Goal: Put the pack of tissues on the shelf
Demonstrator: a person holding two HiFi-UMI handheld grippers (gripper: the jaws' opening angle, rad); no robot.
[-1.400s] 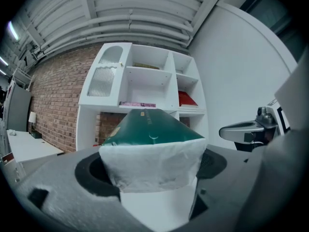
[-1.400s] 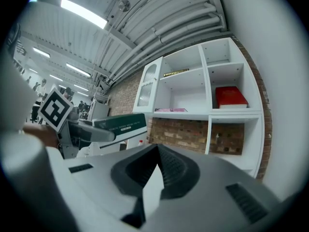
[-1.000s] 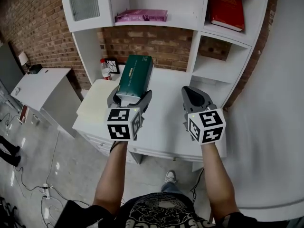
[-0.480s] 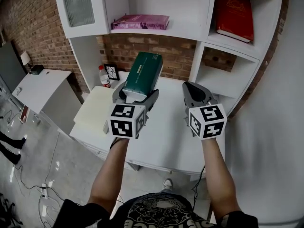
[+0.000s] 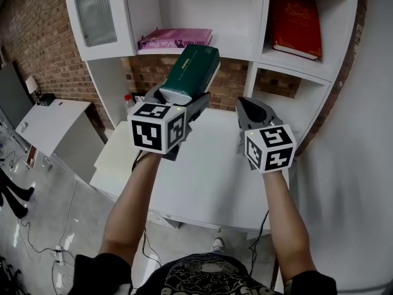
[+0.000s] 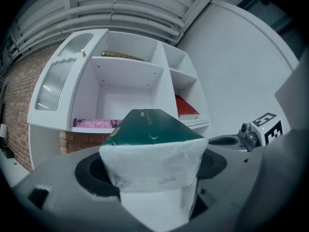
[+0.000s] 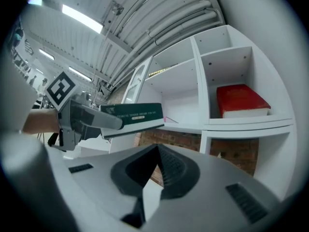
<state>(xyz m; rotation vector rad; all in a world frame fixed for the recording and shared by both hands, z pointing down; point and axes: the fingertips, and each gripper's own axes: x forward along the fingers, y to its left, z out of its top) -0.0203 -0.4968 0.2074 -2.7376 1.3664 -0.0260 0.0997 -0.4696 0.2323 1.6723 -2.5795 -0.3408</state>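
Note:
My left gripper [image 5: 179, 100] is shut on the green pack of tissues [image 5: 194, 71], which tilts up toward the middle shelf [image 5: 233, 47] of the white unit. In the left gripper view the pack [image 6: 152, 151] fills the space between the jaws, its white end toward the camera, the shelf opening [image 6: 120, 98] behind it. My right gripper [image 5: 253, 111] hangs shut and empty to the right, over the white desk [image 5: 209, 171]. In the right gripper view the pack [image 7: 137, 115] shows at the left, held in the other gripper.
A pink book [image 5: 175, 39] lies on the left of the middle shelf. A red book [image 5: 296, 22] rests in the right compartment. A small bottle [image 5: 128, 99] stands at the desk's back left, half hidden. A grey cabinet [image 5: 52, 121] stands at the far left.
My left gripper has lifted the tissue pack up from desk height toward the middle shelf. The right gripper has stayed about where it was.

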